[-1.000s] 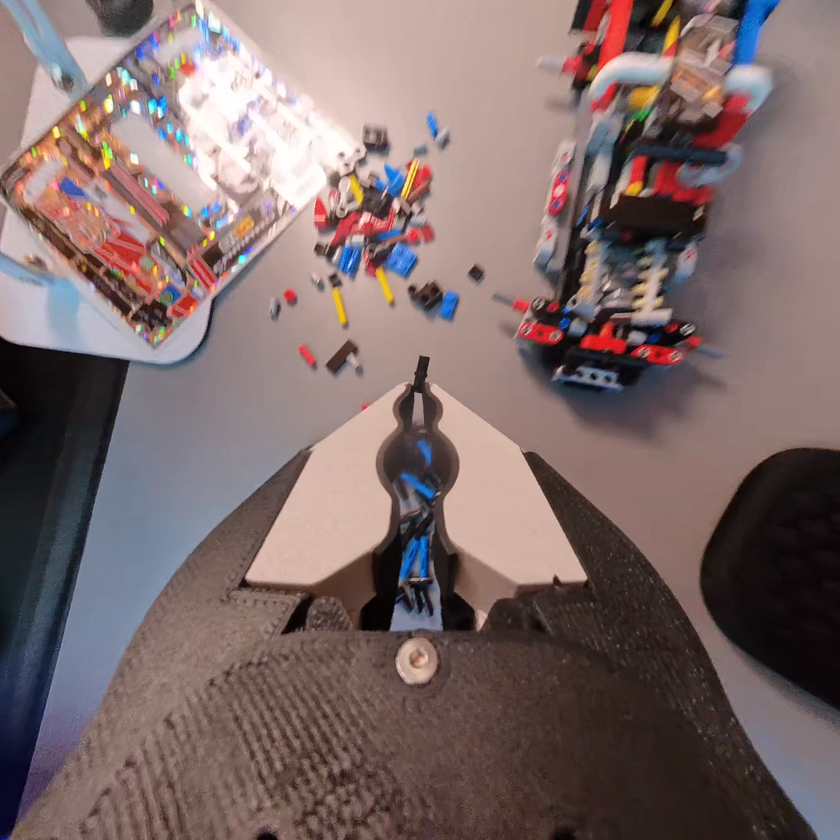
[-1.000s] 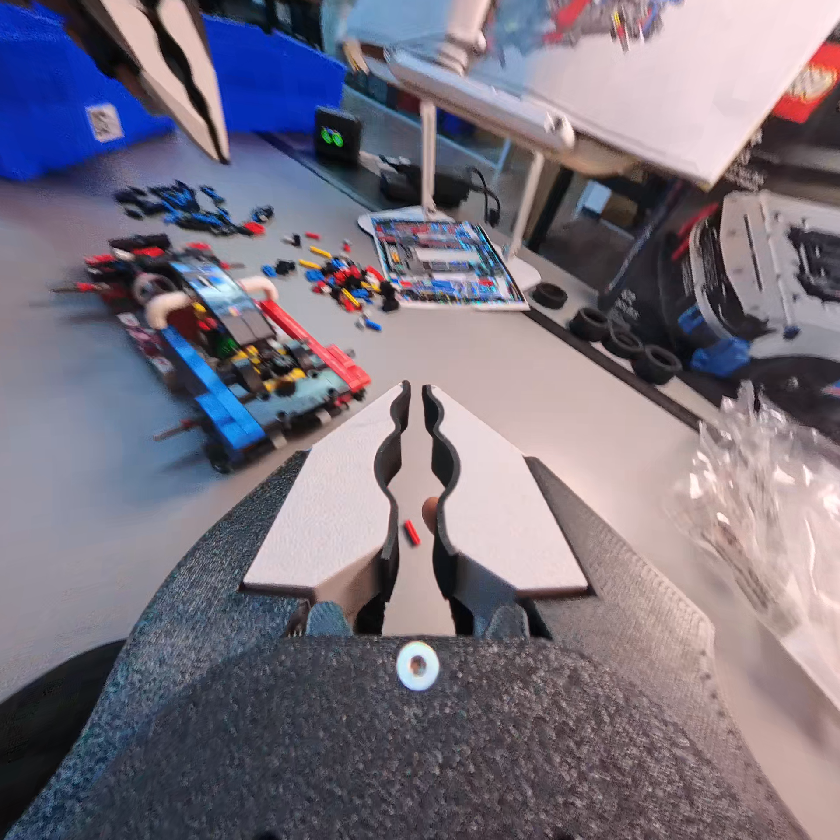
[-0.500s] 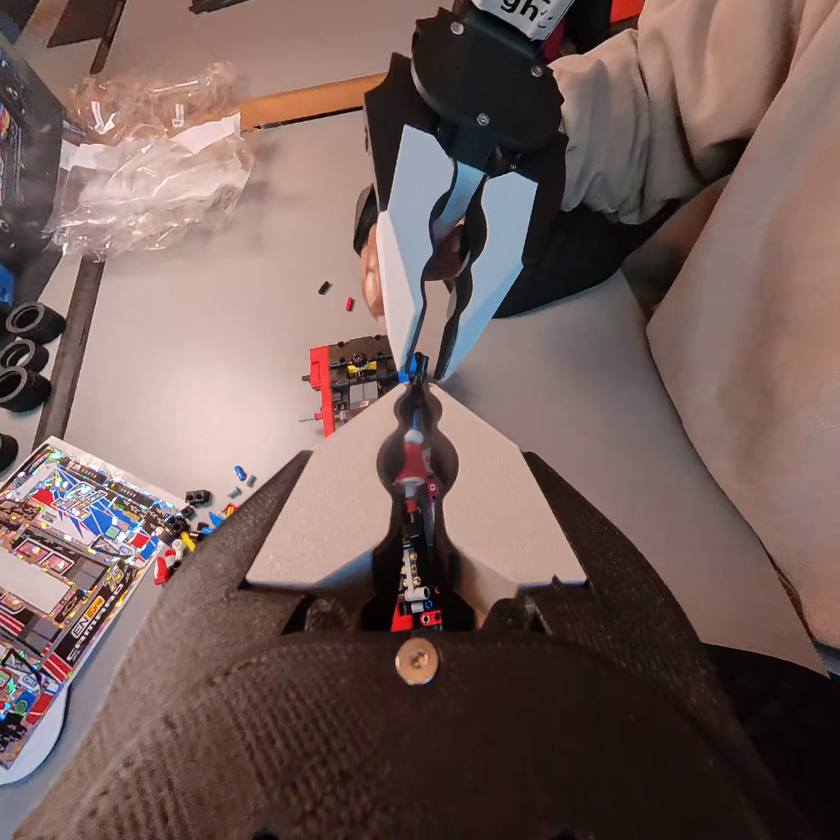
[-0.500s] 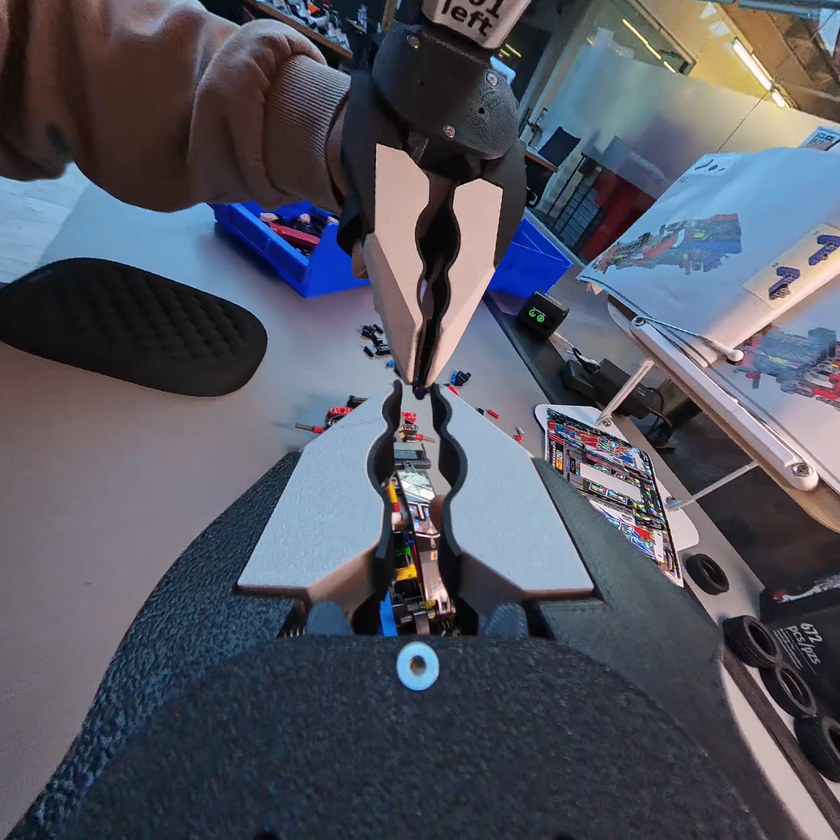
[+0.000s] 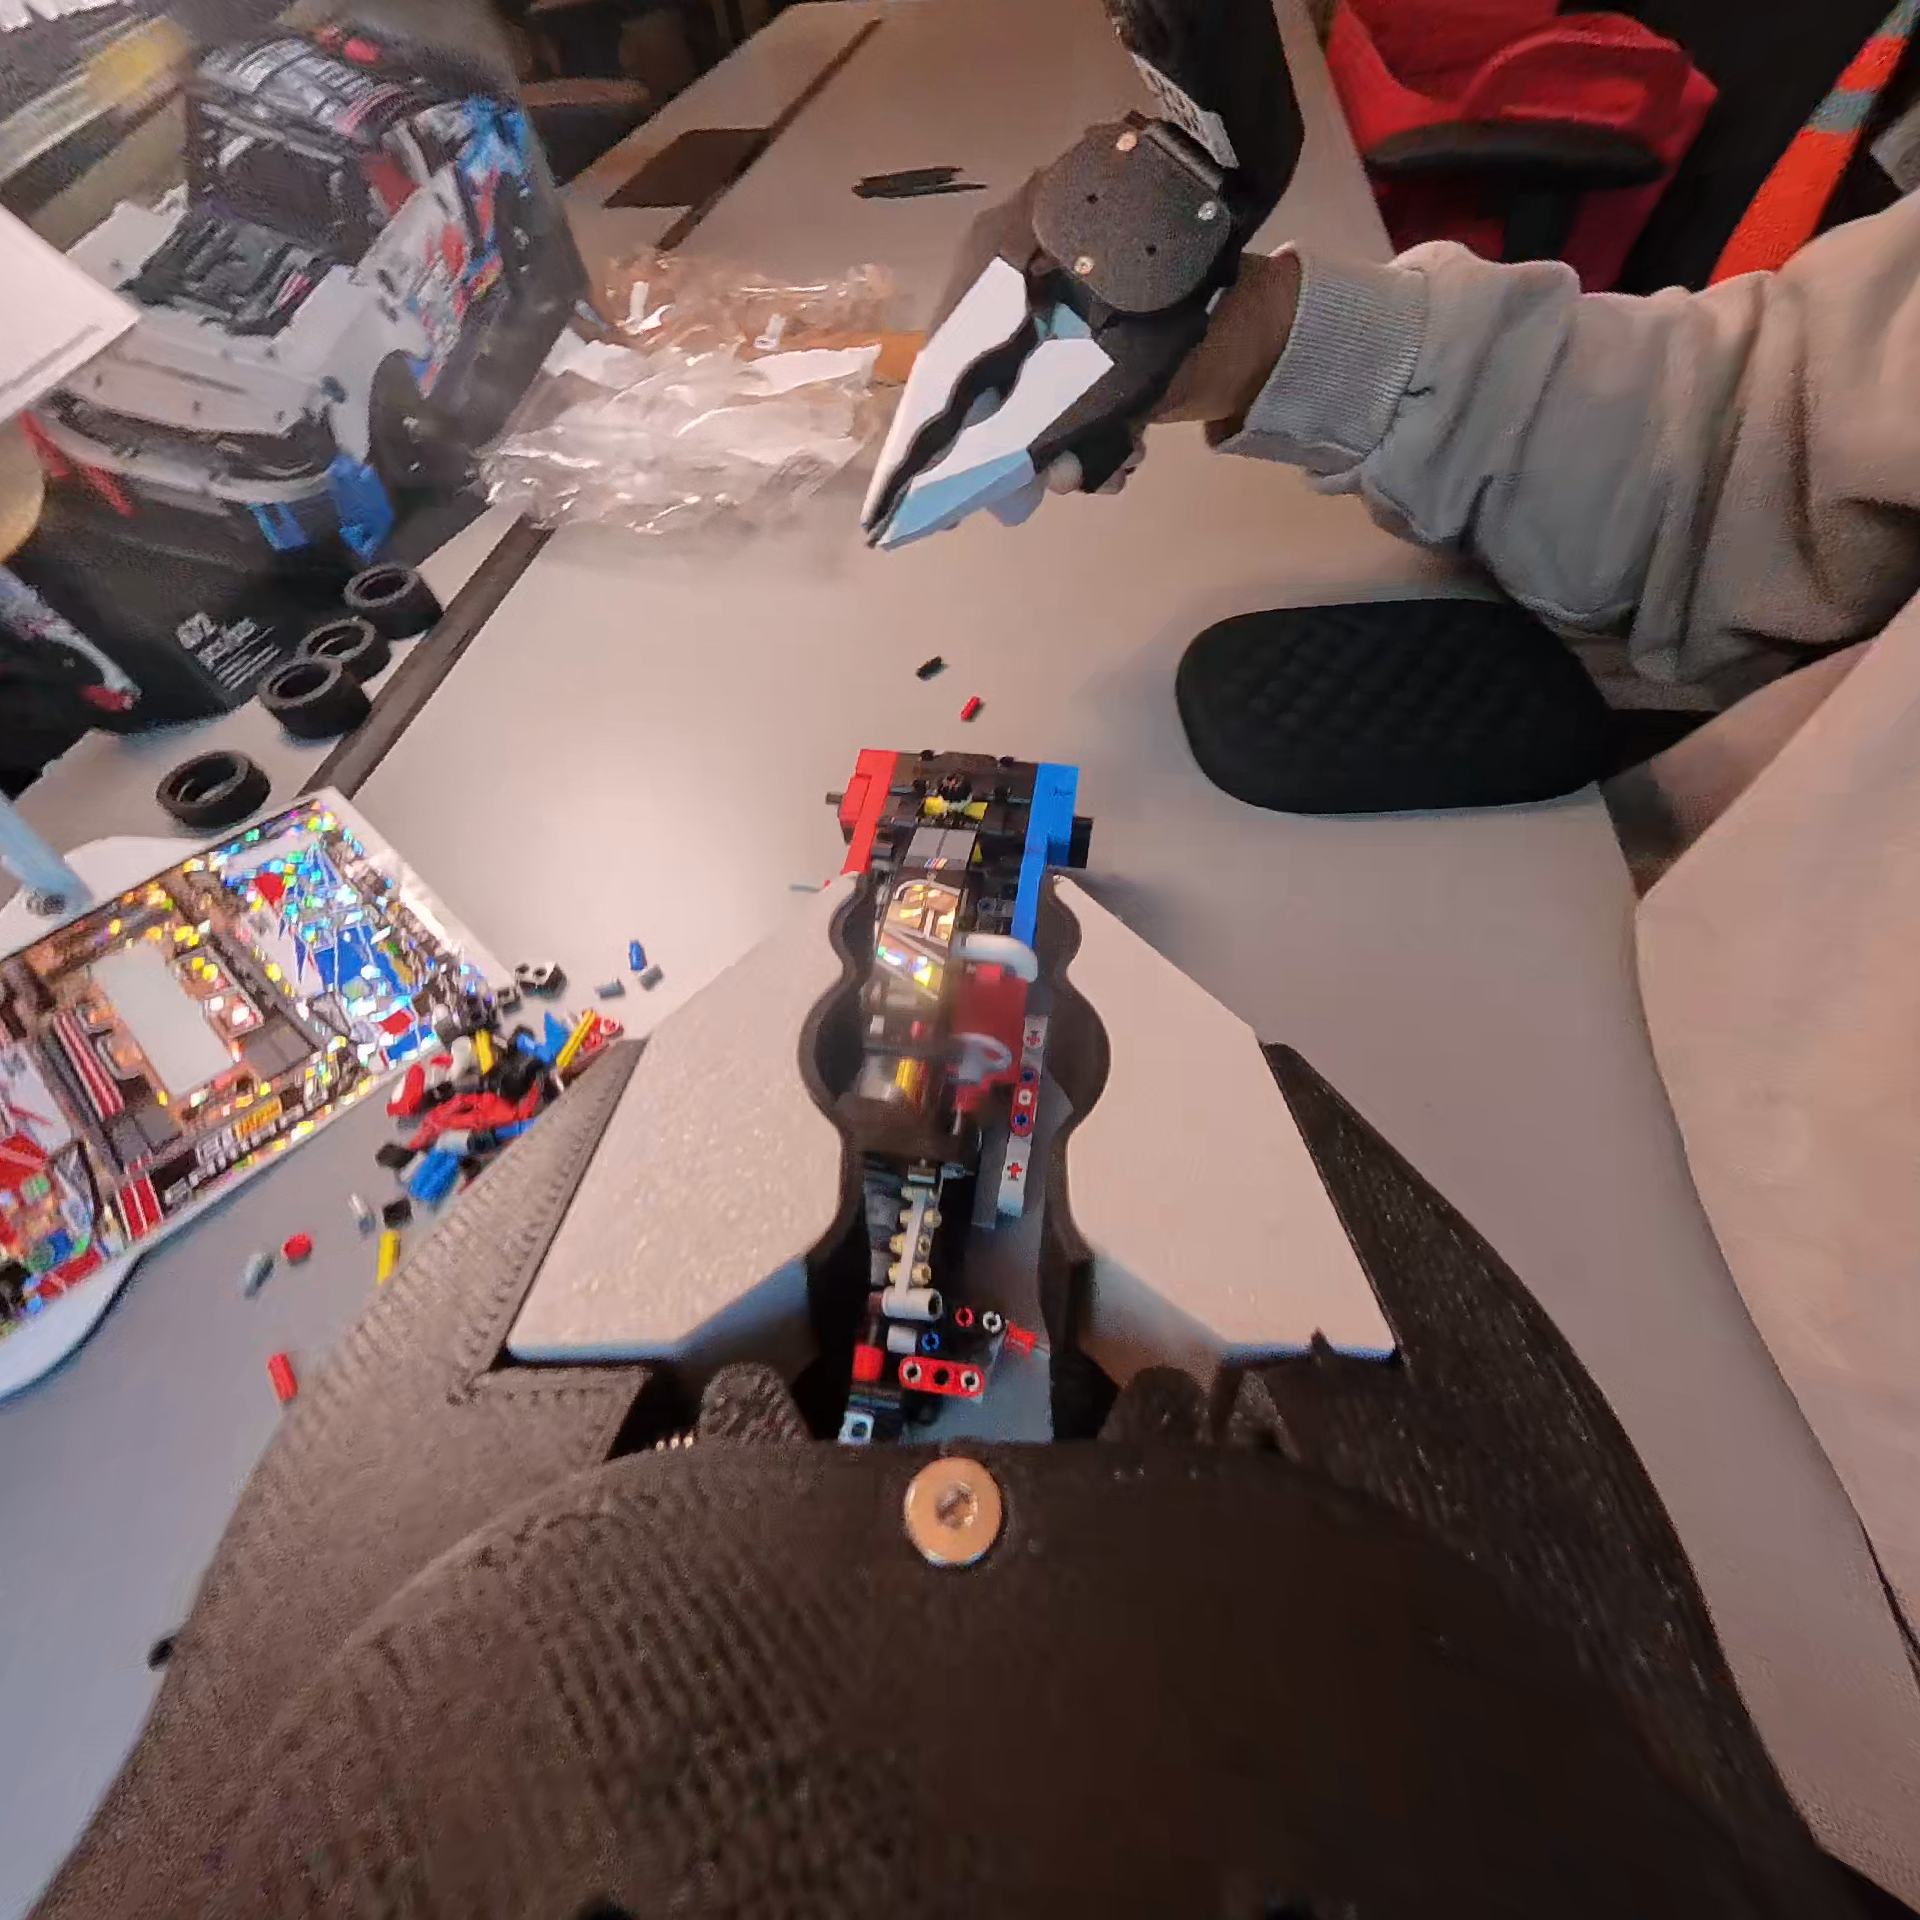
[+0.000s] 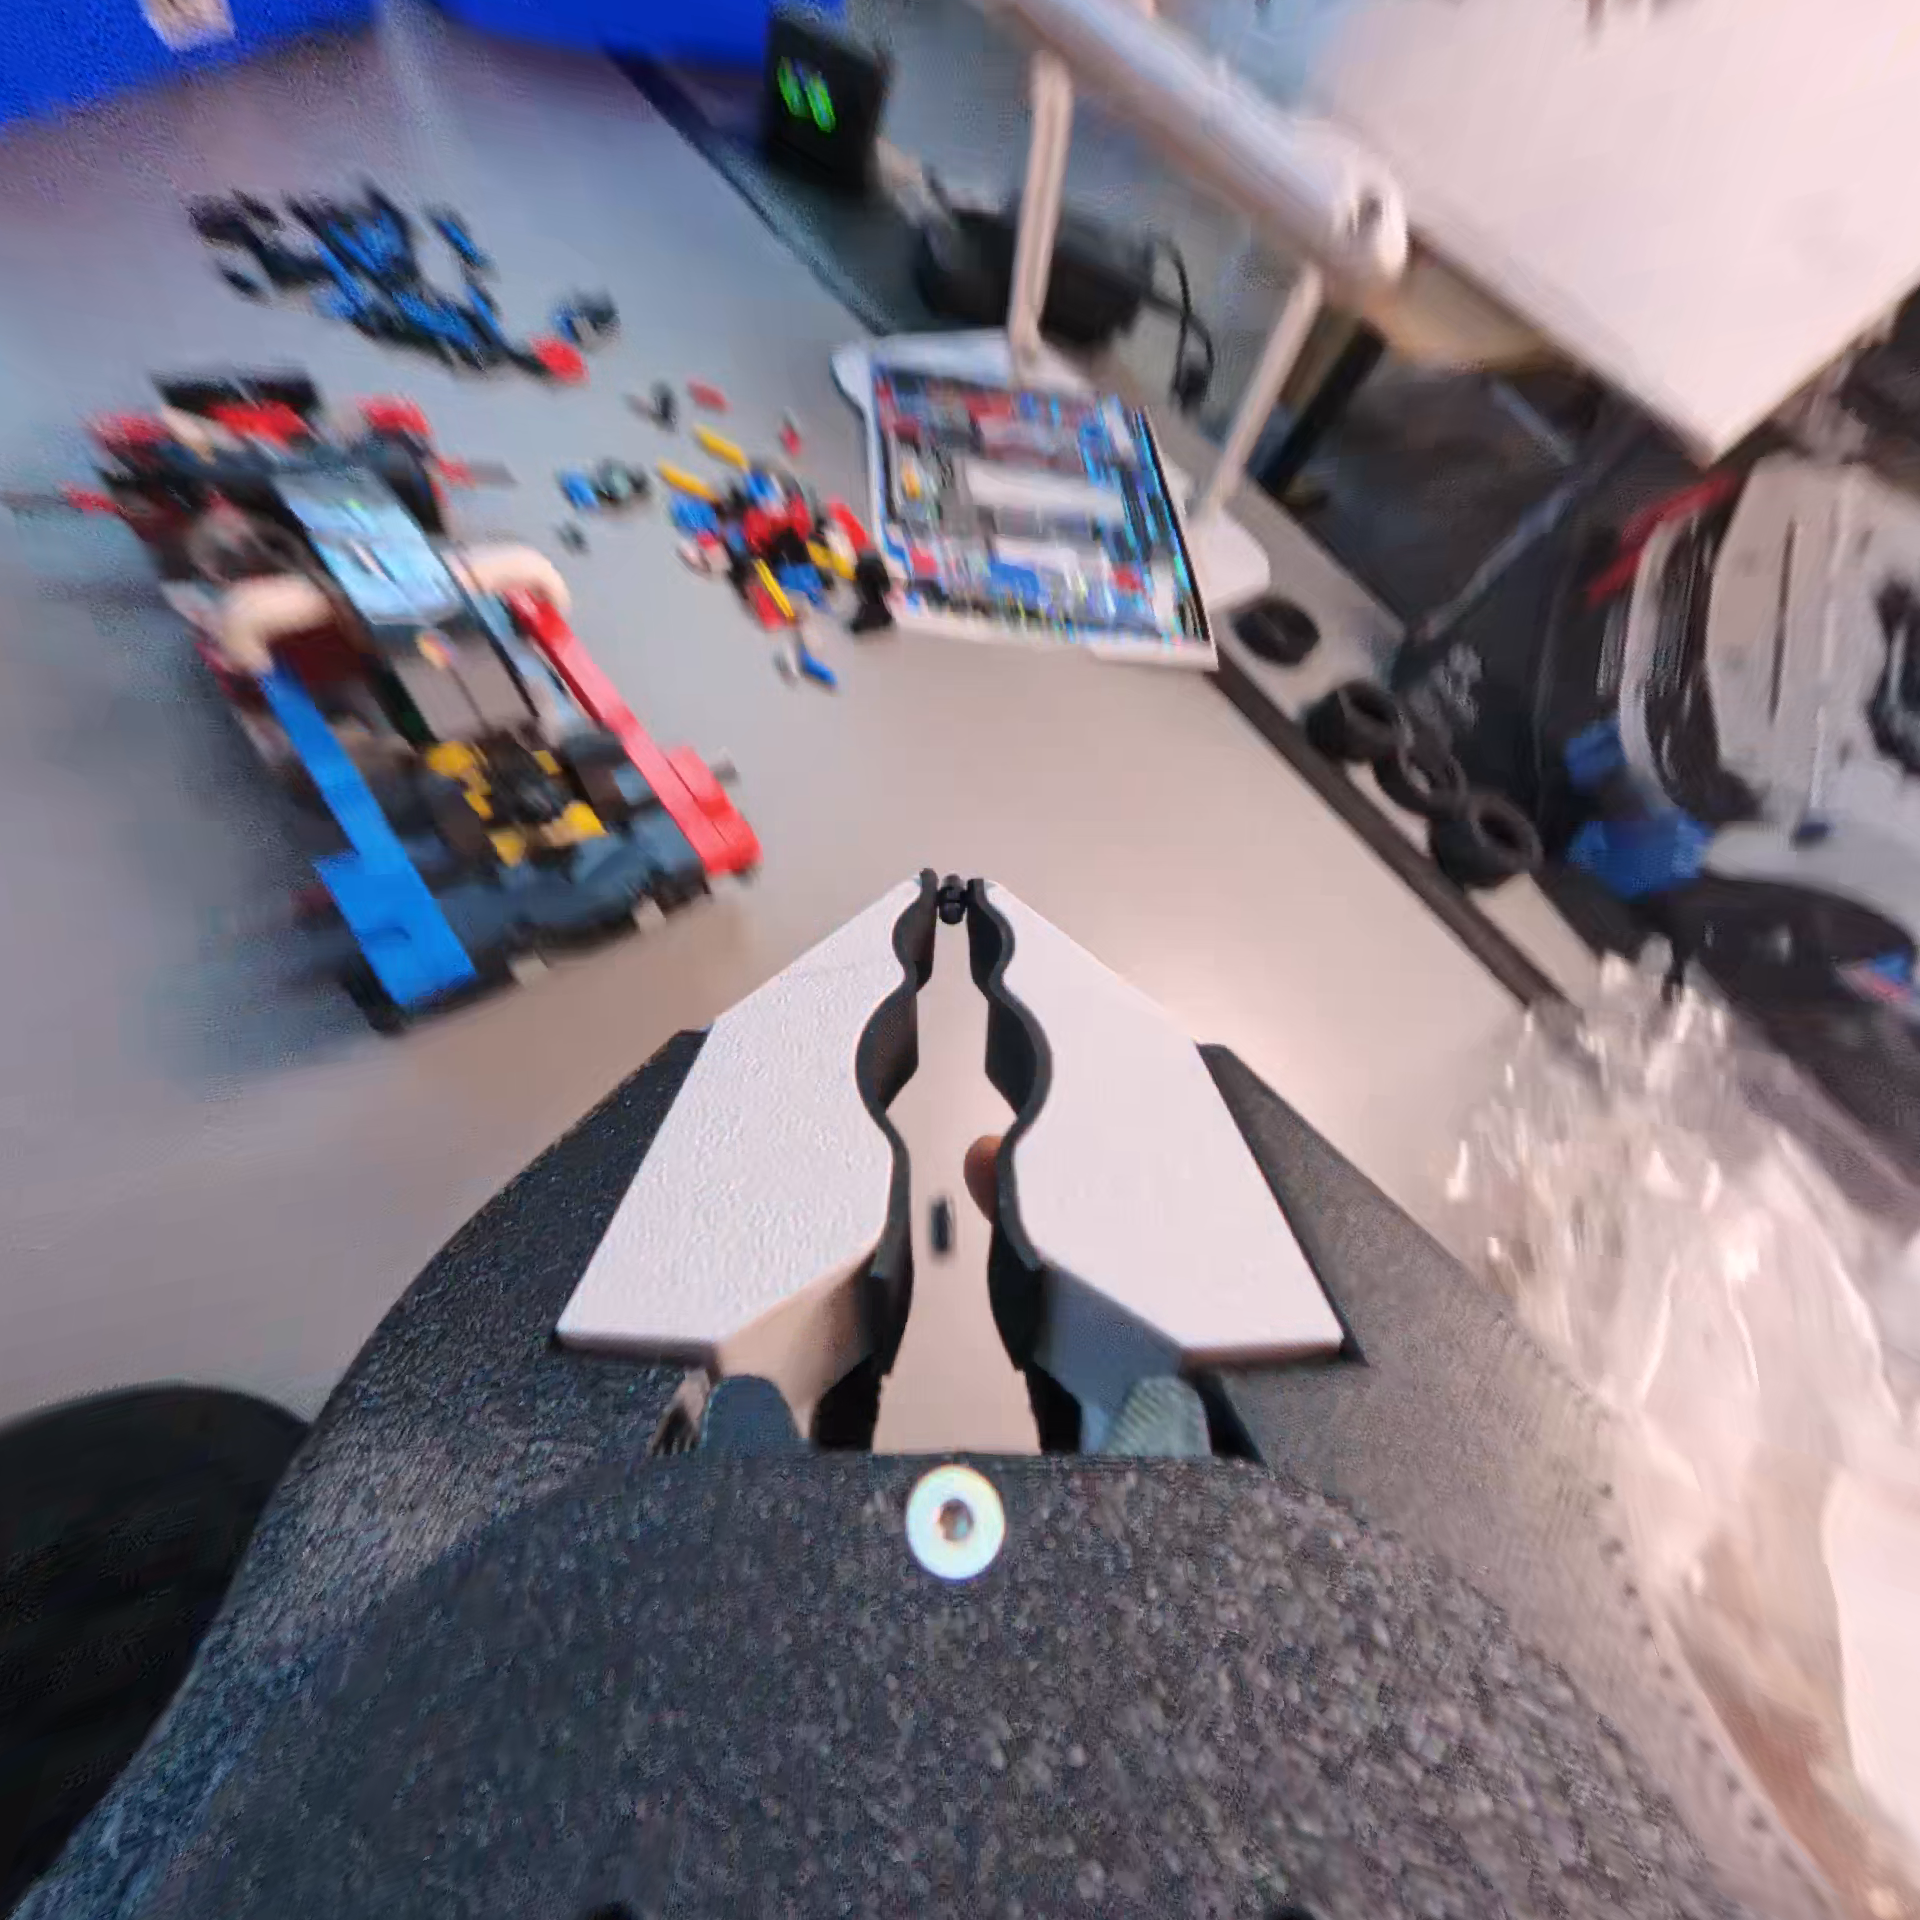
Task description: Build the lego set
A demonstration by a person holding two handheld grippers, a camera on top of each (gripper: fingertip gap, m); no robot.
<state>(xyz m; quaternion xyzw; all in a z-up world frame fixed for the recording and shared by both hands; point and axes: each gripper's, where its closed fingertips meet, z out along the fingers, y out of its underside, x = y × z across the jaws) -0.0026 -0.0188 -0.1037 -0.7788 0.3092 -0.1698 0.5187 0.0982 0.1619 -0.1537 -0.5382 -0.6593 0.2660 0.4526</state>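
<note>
The half-built lego car (image 5: 961,831), with red and blue side beams, lies on the grey table; it also shows blurred in the right wrist view (image 6: 457,707). My left gripper (image 5: 951,883) is open and empty, with the car showing in the gap between its fingers. My right gripper (image 6: 951,899) is shut on a small black pin (image 6: 951,906) at its tips, held above the table to the right of the car. The right gripper (image 5: 881,532) also shows in the left wrist view, held up beyond the car.
A pile of loose pieces (image 5: 478,1101) lies beside a shiny sticker sheet (image 5: 177,1039). Tyres (image 5: 312,665), the set's box (image 5: 260,312) and clear plastic bags (image 5: 686,416) stand at the far side. A black wrist pad (image 5: 1392,707) lies right of the car. Two small loose pieces (image 5: 969,709) lie beyond it. My right fingertips sit around 20 centimeters from my left ones.
The left gripper held the black pin and met the right gripper tip to tip. Now the right gripper holds the pin and has drawn away; the left has opened over the car.
</note>
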